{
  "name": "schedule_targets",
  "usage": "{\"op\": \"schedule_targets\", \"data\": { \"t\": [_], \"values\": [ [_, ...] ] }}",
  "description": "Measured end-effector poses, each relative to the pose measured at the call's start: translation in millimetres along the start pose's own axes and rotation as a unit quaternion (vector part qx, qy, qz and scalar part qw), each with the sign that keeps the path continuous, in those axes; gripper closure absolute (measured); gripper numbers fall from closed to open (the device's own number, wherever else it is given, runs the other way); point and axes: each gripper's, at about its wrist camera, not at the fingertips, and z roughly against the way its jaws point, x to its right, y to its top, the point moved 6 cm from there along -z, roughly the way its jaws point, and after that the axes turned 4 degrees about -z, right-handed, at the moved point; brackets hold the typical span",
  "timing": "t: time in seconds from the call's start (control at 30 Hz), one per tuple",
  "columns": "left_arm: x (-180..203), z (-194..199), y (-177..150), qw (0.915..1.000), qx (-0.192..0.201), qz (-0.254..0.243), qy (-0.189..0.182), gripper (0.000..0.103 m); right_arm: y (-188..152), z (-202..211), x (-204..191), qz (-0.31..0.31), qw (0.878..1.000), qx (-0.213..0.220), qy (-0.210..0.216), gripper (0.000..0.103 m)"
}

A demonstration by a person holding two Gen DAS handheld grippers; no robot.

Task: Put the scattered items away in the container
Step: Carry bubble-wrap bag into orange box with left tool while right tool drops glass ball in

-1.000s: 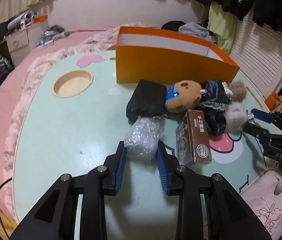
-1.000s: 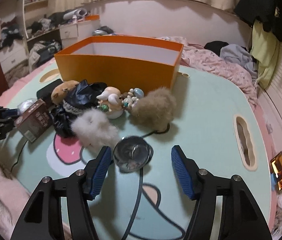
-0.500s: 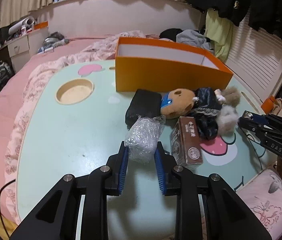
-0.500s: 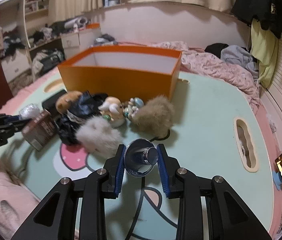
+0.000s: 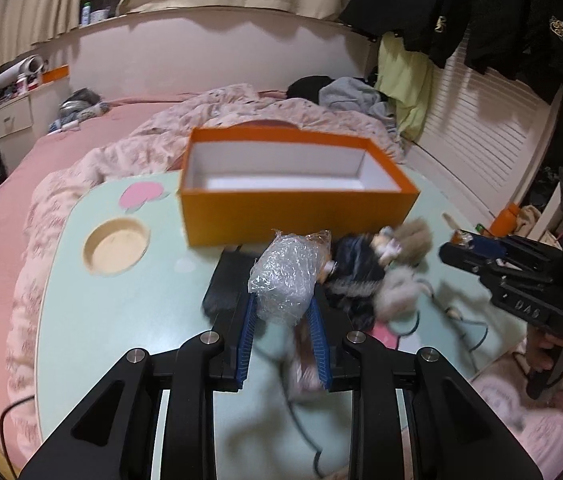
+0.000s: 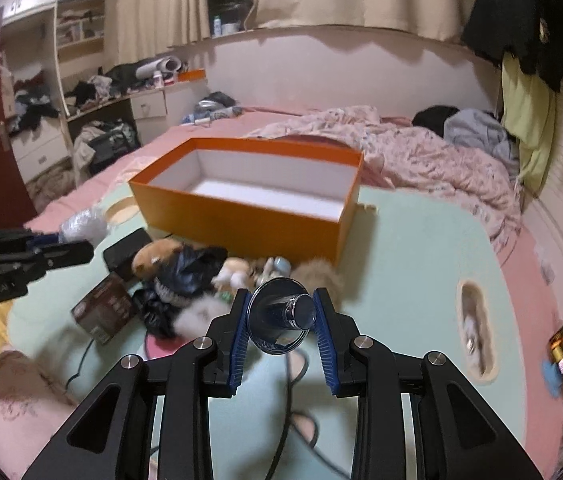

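Box (image 5: 297,216) lies level, long axis running left-right, mouth upward.

Your right hand-held gripper (image 6: 281,316) clamps a shiny metal cup (image 6: 283,316) above the tabletop (image 6: 413,264), short of the orange box (image 6: 241,216).

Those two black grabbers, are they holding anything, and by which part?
Left gripper pinches the crumpled plastic bag by its lower end. Right gripper clamps the shiny metal funnel-shaped piece across its rim.
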Motion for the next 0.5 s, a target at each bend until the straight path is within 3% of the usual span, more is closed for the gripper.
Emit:
{"op": "schedule_targets", "data": {
  "t": [0.13, 0.23, 0.5],
  "values": [
    [8.1, -9.2, 26.8, 0.9997, 0.013, -0.022, 0.003, 0.076, 23.5, -7.7, 2.4, 0.002, 1.000, 0.008, -0.003, 0.073],
    [9.5, -24.9, 43.1, 0.9998, 0.009, -0.015, -0.011, 0.076, 43.5, -16.9, 5.7, -0.005, 1.000, 0.014, -0.003, 0.073],
    [-6.4, -60.2, 69.1, 1.0000, 0.009, -0.002, -0.001, 0.076, 67.2, -41.5, 8.4, -0.010, 1.000, 0.012, -0.012, 0.073]
  ]
}}
